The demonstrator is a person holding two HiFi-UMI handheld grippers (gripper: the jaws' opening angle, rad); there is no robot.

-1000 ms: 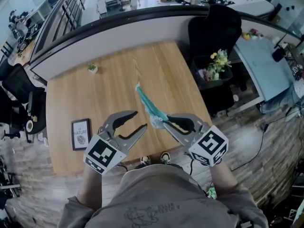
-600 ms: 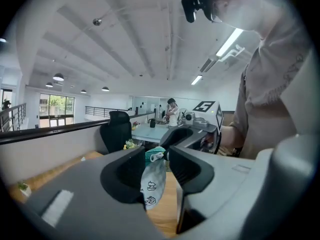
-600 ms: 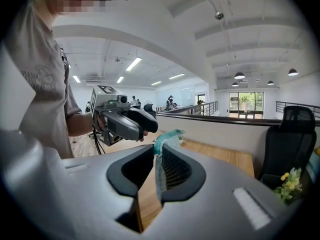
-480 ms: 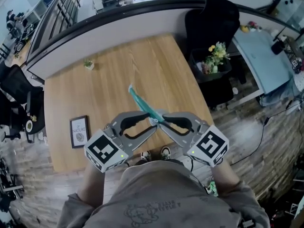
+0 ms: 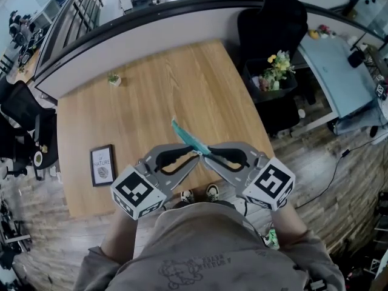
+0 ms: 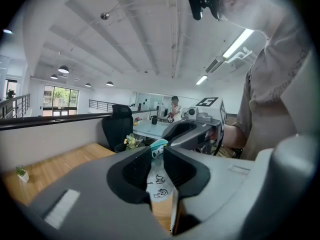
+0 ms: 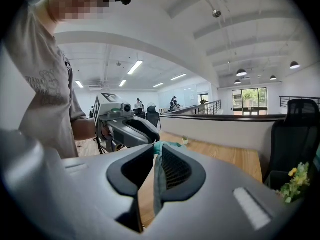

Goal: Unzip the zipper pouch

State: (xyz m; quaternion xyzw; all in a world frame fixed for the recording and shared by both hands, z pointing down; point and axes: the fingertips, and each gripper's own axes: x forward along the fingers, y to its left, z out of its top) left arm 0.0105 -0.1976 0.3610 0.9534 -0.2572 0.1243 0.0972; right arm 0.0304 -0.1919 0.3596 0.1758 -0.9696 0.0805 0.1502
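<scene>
A teal zipper pouch (image 5: pixel 183 135) hangs in the air over the wooden table (image 5: pixel 151 102), slanting up and away from me. My right gripper (image 5: pixel 209 153) is shut on its near end; in the right gripper view the pouch (image 7: pixel 156 184) runs edge-on between the pads. My left gripper (image 5: pixel 195 156) meets the same end from the left. Its jaws are closing, with a narrow gap left. Through that gap in the left gripper view (image 6: pixel 157 154) I see the pouch's white printed side (image 6: pixel 159 181) and its teal tip. The pads are not seen pressing.
A framed picture (image 5: pixel 102 167) lies at the table's left front. A small potted plant (image 5: pixel 114 79) stands at the far left. Beyond the right edge are a black chair (image 5: pixel 273 35) and a box with flowers (image 5: pixel 276 71). My feet show below the near edge.
My left gripper has moved right up to the pouch's near end and its jaws have narrowed. The pouch, still in the right gripper, has shifted slightly and now slants more steeply.
</scene>
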